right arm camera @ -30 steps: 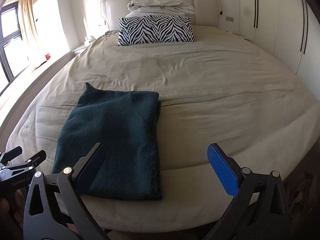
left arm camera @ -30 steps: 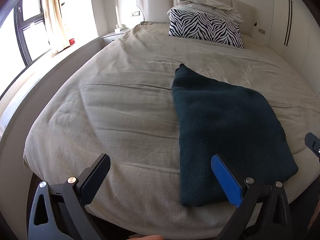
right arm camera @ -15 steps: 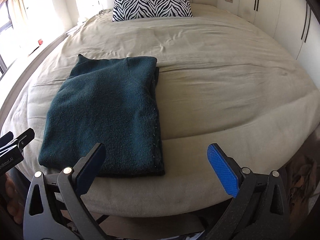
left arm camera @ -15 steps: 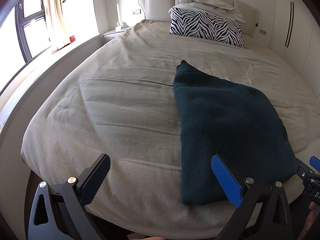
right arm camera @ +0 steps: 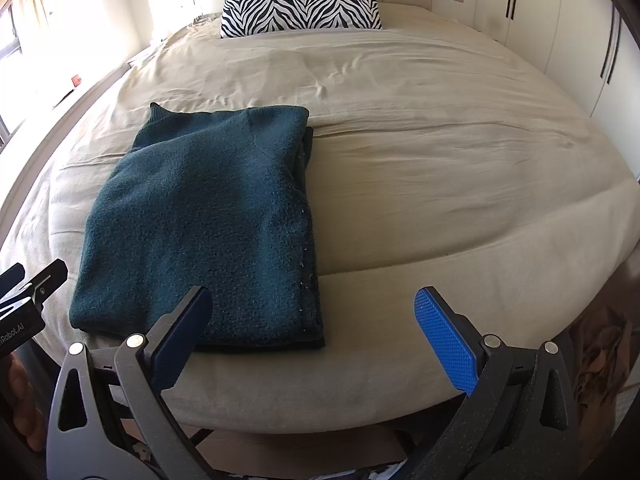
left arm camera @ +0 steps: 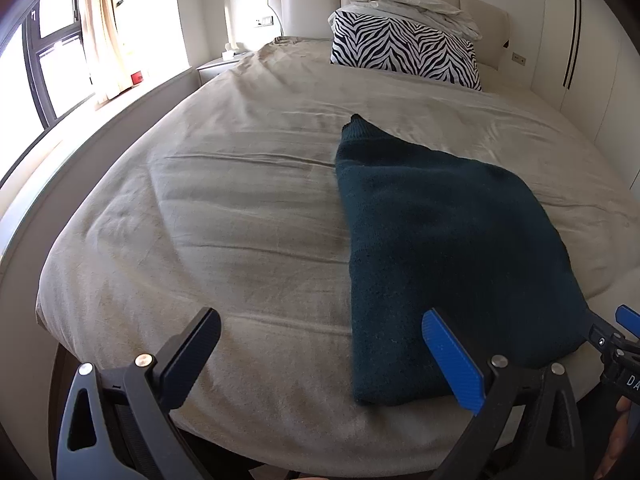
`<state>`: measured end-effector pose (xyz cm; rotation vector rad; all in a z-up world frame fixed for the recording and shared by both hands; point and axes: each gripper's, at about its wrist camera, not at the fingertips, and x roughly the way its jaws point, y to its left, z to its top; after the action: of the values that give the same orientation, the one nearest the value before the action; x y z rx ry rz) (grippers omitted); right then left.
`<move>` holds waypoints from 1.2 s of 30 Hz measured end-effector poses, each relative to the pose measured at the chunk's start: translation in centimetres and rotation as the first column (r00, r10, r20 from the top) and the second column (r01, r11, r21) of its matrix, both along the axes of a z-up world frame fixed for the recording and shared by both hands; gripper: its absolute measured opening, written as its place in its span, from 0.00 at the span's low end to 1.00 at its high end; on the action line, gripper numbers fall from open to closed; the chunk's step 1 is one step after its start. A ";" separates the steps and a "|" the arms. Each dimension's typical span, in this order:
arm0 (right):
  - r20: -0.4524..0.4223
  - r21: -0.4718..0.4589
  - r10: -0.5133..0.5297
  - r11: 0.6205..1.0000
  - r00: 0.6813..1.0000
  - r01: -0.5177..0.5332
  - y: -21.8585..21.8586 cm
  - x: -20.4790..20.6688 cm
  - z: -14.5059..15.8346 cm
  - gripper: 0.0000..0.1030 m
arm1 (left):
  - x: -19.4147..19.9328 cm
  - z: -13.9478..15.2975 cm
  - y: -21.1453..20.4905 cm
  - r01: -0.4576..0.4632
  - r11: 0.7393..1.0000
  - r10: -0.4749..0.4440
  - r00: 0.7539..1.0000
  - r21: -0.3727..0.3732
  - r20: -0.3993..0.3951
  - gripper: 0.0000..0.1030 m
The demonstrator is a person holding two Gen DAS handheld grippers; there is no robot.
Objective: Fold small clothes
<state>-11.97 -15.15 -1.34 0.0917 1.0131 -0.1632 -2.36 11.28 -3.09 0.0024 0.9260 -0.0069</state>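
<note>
A dark teal sweater (left arm camera: 448, 248) lies folded in a long rectangle on the beige bed cover (left arm camera: 240, 216), near the foot edge; it also shows in the right wrist view (right arm camera: 208, 216). My left gripper (left arm camera: 320, 352) is open and empty, hovering over the foot edge just left of the sweater's near end. My right gripper (right arm camera: 312, 332) is open and empty above the sweater's near right corner. The right gripper's tip shows at the left wrist view's right edge (left arm camera: 616, 332); the left gripper's tip shows at the right wrist view's left edge (right arm camera: 32, 288).
A zebra-striped pillow (left arm camera: 404, 52) and a crumpled white duvet (left arm camera: 412, 8) lie by the headboard. A window ledge (left arm camera: 80, 128) runs along the bed's left side, with a nightstand (left arm camera: 218, 68) behind it. White wardrobe doors (right arm camera: 576, 24) stand to the right.
Both grippers have moved forward and tilted down toward the sweater's near end. The right gripper has come closer to its right corner. The sweater has not moved.
</note>
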 end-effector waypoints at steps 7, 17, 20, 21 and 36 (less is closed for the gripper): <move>0.003 -0.003 -0.001 1.000 1.000 0.001 0.0 -0.1 0.0 1.00 | -0.1 -0.1 -0.1 0.001 1.000 -0.001 1.000 -0.004 -0.004 1.00; 0.002 -0.003 -0.001 1.000 1.000 0.001 0.1 -0.1 0.0 1.00 | 0.1 -0.3 0.1 0.007 1.000 -0.007 1.000 -0.009 -0.011 1.00; 0.000 -0.002 -0.002 1.000 1.000 0.002 0.2 -0.2 -0.1 1.00 | 0.1 -0.4 0.0 0.009 1.000 -0.009 1.000 -0.011 -0.013 1.00; -0.001 -0.001 -0.002 1.000 1.000 0.002 0.2 -0.2 -0.1 1.00 | 0.1 -0.4 0.0 0.008 1.000 -0.009 1.000 -0.010 -0.012 1.00; -0.004 -0.002 -0.002 1.000 1.000 0.002 0.2 -0.4 -0.2 1.00 | 0.1 -0.6 0.0 0.012 1.000 -0.012 1.000 -0.010 -0.017 1.00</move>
<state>-12.35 -14.95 -1.51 0.0911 1.0165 -0.1662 -2.24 11.31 -3.66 -0.0015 0.9428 -0.0228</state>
